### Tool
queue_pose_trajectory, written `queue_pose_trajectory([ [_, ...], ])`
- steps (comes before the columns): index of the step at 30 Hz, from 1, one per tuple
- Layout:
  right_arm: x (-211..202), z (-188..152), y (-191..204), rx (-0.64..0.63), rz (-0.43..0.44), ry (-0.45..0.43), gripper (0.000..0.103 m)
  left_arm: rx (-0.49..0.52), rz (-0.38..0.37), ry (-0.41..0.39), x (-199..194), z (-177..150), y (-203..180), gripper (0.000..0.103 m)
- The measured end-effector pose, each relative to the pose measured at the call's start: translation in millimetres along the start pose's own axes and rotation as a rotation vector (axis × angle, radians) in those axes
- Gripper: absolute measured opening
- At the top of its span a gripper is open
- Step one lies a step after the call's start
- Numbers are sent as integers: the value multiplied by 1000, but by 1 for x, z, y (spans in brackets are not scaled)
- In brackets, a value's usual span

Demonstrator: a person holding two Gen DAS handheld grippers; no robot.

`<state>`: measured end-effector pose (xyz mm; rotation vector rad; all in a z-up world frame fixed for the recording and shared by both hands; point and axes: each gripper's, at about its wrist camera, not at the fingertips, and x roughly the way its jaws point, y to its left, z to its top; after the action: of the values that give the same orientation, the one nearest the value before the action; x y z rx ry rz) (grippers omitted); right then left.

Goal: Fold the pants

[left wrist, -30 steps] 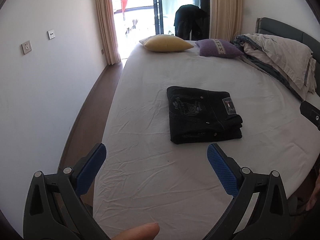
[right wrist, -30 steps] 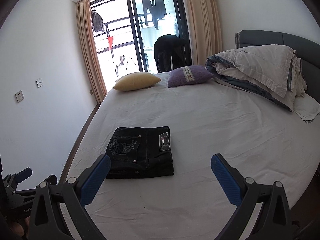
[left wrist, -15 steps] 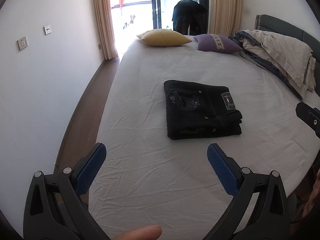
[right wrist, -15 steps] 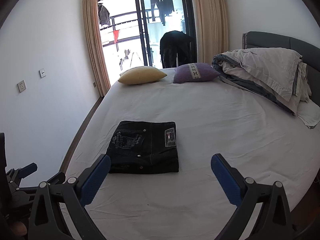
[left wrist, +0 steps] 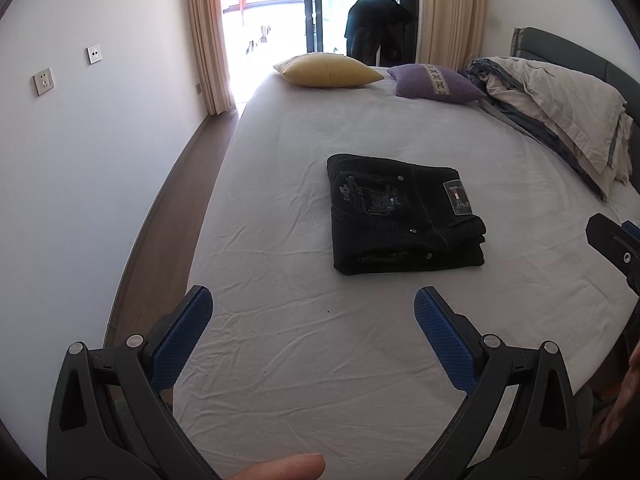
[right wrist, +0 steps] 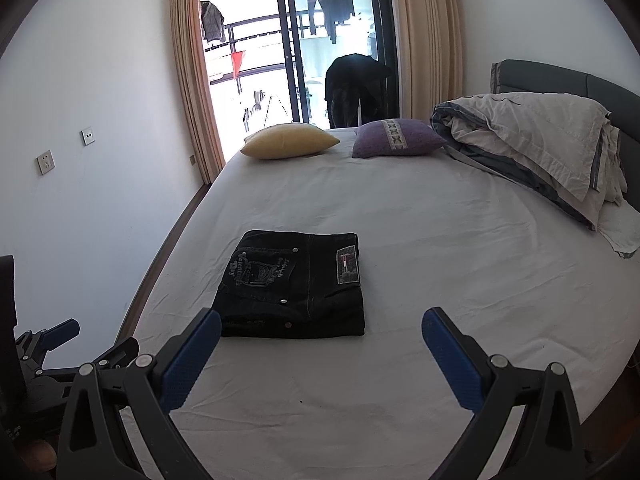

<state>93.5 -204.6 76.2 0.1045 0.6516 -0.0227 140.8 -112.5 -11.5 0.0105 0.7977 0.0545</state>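
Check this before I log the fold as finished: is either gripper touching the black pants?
Apart. In the right wrist view, the right gripper sits short of the pants; in the left wrist view, white sheet separates the left gripper from them.

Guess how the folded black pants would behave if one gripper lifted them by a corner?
Probably floppy: the pants are stacked cloth layers, so a one-corner lift would likely unfold them. Looks like thick denim, so fairly heavy for its size. Pushed, it may drag and wrinkle the bed sheet.
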Motion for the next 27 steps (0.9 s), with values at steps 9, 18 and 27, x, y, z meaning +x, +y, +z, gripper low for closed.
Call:
queue_pose_trajectory([
  [9,2,-3,2,-1,5,16,103,-1,0,5,3,-3,-1,103],
  [18,4,-5,6,-6,8,27,103,-3,0,8,4,-5,-2,103],
  [27,6,-8,6,-6,8,31,103,-4,-1,12,4,-6,-3,103],
])
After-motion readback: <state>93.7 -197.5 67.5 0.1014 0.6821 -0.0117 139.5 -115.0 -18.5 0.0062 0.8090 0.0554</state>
